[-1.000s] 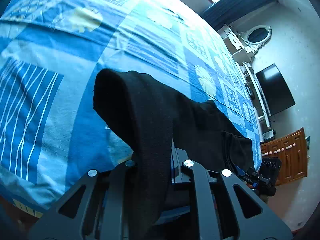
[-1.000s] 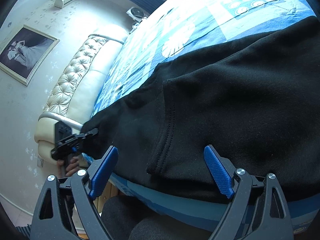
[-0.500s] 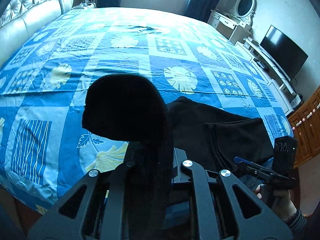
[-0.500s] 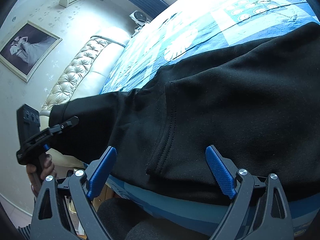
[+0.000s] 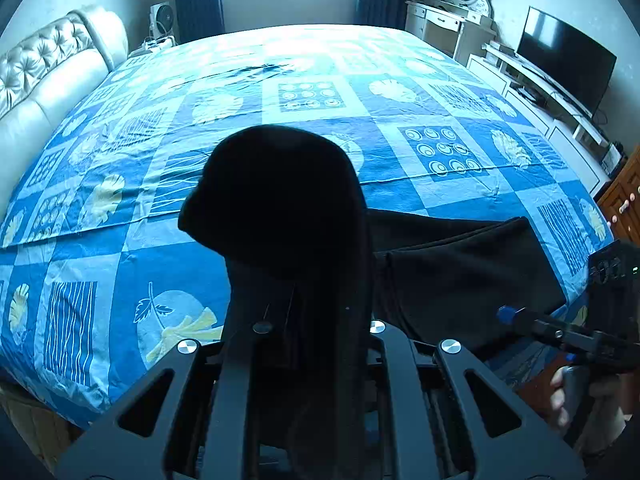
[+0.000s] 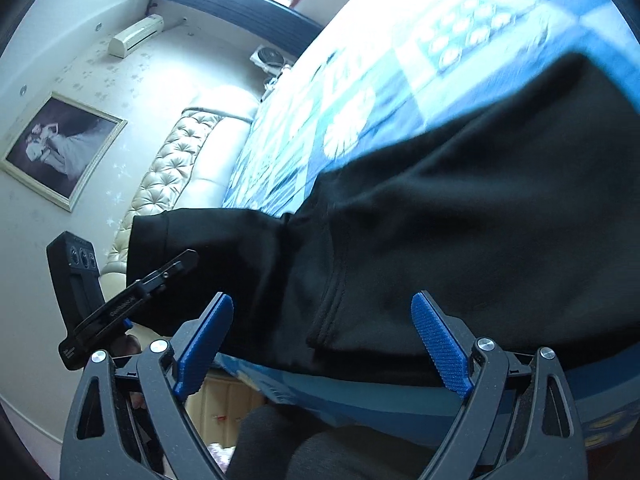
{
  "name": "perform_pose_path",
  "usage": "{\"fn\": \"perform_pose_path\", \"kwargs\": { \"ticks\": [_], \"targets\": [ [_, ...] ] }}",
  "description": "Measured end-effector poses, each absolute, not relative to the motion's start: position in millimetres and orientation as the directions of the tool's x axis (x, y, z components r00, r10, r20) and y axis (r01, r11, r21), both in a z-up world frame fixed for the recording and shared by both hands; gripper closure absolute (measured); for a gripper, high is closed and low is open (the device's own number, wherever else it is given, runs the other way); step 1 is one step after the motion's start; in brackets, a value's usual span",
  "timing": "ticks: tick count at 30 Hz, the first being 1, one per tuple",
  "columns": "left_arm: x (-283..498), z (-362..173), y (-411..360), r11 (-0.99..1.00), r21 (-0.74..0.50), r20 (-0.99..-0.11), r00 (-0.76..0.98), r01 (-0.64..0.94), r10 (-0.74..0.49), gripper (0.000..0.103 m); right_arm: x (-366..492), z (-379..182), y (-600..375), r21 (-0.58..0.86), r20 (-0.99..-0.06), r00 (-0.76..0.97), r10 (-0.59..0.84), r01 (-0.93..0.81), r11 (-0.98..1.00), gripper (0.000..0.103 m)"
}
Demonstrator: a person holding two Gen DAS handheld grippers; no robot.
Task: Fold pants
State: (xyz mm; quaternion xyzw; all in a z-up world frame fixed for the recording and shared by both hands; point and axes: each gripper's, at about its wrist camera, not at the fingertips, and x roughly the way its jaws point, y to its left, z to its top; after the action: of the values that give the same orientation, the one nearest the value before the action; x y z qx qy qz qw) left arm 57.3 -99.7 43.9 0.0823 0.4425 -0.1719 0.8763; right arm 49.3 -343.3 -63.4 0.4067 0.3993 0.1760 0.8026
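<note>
The black pants (image 5: 460, 268) lie along the near edge of the bed, on a blue patterned bedspread (image 5: 304, 92). My left gripper (image 5: 308, 320) is shut on one end of the pants (image 5: 280, 208) and holds it up above the bed; the cloth drapes over the fingers and hides them. In the right wrist view the left gripper (image 6: 160, 280) shows at the left with that lifted end. My right gripper (image 6: 324, 336) is open, its blue pads (image 6: 438, 350) just before the pants' near hem (image 6: 328, 312), touching nothing.
A padded cream headboard (image 5: 44, 76) stands at the left. A TV (image 5: 568, 60) on a white unit and a dressing table (image 5: 444, 20) line the right wall. A wooden cabinet (image 5: 624, 196) stands at the right. My right gripper (image 5: 568, 332) shows at the bed's near right corner.
My left gripper has lifted the pants end higher and swung level, facing across the bed. The right gripper has stayed open at the hem, tilting a little.
</note>
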Motion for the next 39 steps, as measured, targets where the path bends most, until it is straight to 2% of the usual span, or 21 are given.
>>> {"fn": "perform_pose_path", "kwargs": {
  "ticks": [10,15,23,39],
  "targets": [
    [49.6,30.5,-161.2,0.907,0.077,-0.812,0.554,0.414,-0.183,0.091,23.1,-69.4,-376.6,0.790,-0.499,0.672,0.547,0.093,0.606,0.013],
    [49.7,20.5,-192.7,0.894,0.108,-0.820,0.548,0.434,-0.166,0.091,12.2,-64.1,-393.9,0.806,-0.465,0.702,0.540,0.082,0.587,0.013],
    [48.4,2.9,-237.7,0.878,0.122,-0.835,0.525,0.464,-0.162,0.091,-8.9,-57.8,-431.5,0.824,-0.414,0.769,0.488,0.089,0.559,0.013],
    [29.7,-23.9,-325.8,0.829,0.149,-0.852,0.496,0.539,-0.169,0.091,-40.8,-79.7,-483.7,0.849,-0.398,0.819,0.412,0.160,0.503,0.013]
  ]
}}
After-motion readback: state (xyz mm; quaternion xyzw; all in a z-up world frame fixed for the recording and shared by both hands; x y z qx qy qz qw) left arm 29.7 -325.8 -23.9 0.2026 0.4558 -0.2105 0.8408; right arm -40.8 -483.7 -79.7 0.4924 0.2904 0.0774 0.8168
